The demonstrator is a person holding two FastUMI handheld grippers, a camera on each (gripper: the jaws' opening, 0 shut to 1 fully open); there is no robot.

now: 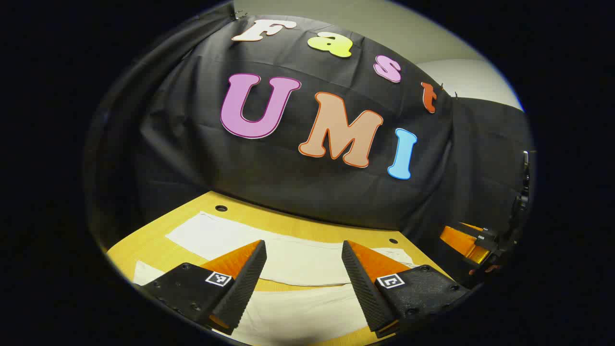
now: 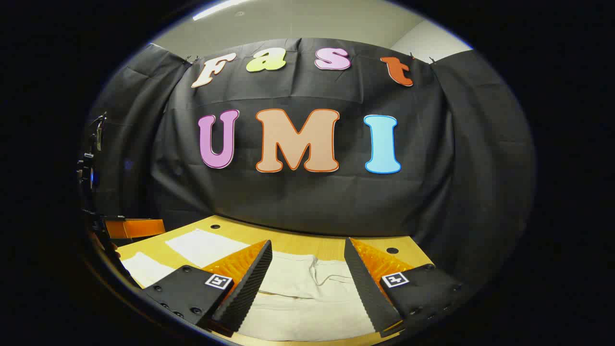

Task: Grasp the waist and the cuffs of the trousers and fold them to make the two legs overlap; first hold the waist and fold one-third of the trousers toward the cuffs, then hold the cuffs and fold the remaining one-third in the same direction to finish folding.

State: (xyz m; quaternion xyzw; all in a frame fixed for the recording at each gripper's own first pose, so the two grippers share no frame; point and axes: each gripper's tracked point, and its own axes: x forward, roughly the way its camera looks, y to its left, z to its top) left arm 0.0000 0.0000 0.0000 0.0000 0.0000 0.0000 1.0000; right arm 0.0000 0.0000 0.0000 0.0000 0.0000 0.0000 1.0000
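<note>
The yellow wooden worktop (image 2: 288, 238) ends at the black cloth wall at 12 o'clock, with bare margin and small round holes (image 2: 215, 226) along that edge. The cream fabric trousers (image 2: 307, 288) lie flat on it, legs apart. The right gripper (image 2: 307, 283) hovers with fingers spread wide above the drawstring waist (image 2: 319, 271). The left gripper (image 1: 304, 283) is likewise open over the legs, the cloth showing between its fingers.

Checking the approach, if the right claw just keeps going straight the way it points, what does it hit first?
Most likely the trousers lying on the table, near the waist drawstring; the open right claw holds nothing. Depth is unclear.
</note>
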